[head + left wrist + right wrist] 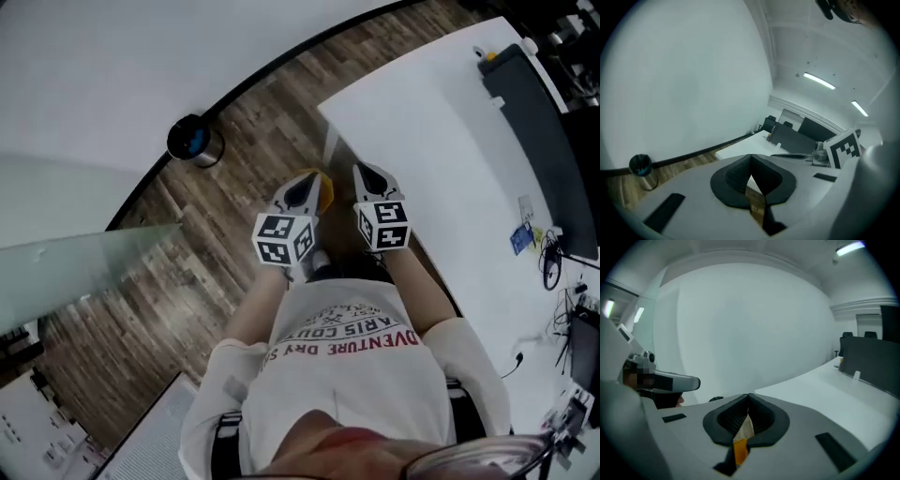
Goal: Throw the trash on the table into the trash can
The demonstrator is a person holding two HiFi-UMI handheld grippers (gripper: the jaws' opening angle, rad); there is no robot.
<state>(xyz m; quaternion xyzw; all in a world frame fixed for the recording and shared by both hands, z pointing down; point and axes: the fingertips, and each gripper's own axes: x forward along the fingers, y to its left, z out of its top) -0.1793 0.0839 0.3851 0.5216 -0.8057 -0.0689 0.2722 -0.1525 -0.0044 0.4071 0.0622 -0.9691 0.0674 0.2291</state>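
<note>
Both grippers up side by side at the left edge of the long white table (441, 141): left gripper (307, 180) over the wood-plank floor (234, 187), right gripper (367, 172) just beside it, a tan-and-orange paper scrap (740, 439) between its closed jaws. The round black trash can (194, 141) stands on the floor, ahead and left, by the wall. A black flat screen (539, 141) lines the table's right edge.

Wood-grain plank floor (234, 178), smooth matt table (441, 141), shiny metal trash can (197, 142).

The table (441, 122) at upper right is white, the floor (234, 178) brown wood-grain, the trash can (194, 141) black with blue inside, the left gripper (305, 180) and right gripper (371, 172) grey with black-and-white square patterning, and the scrap (742, 437) tan and yellow.
</note>
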